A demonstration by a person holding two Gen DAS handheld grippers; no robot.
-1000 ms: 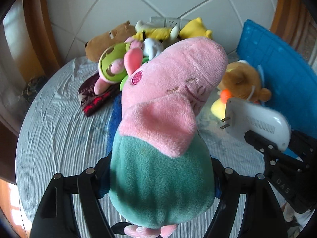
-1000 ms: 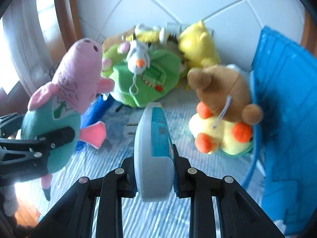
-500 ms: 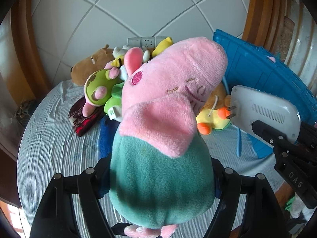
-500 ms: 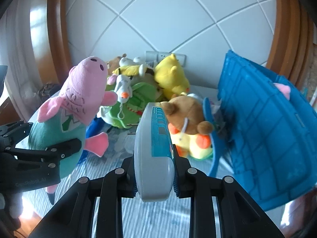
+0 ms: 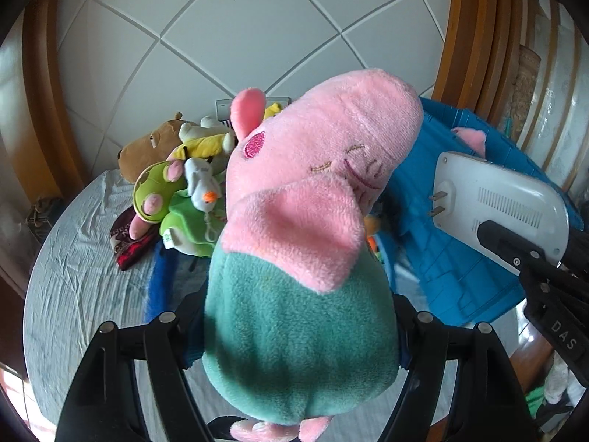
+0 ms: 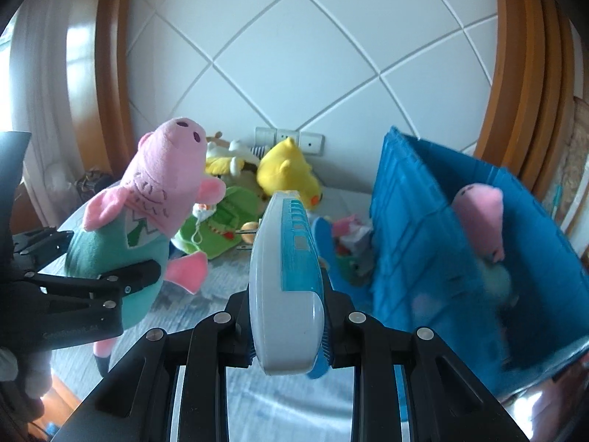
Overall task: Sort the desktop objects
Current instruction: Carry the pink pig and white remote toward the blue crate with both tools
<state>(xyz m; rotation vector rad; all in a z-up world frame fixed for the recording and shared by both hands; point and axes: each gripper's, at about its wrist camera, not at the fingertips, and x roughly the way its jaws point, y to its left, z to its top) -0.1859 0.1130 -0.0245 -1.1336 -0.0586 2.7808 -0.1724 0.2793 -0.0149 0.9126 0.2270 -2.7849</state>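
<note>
My left gripper is shut on a pink pig plush in a green shirt, held up above the table; it also shows in the right wrist view. My right gripper is shut on a white and blue plug-in device with two prongs, also seen in the left wrist view. A blue crate stands at the right with another pink pig plush inside.
A pile of plush toys lies at the back of the round clothed table: a brown one, a green one, a yellow one. Wall sockets sit behind. Wooden frames flank the tiled wall.
Both grippers have risen and drawn back with their loads. The toy pile looks farther and lower, and the inside of the blue crate has come into view.
</note>
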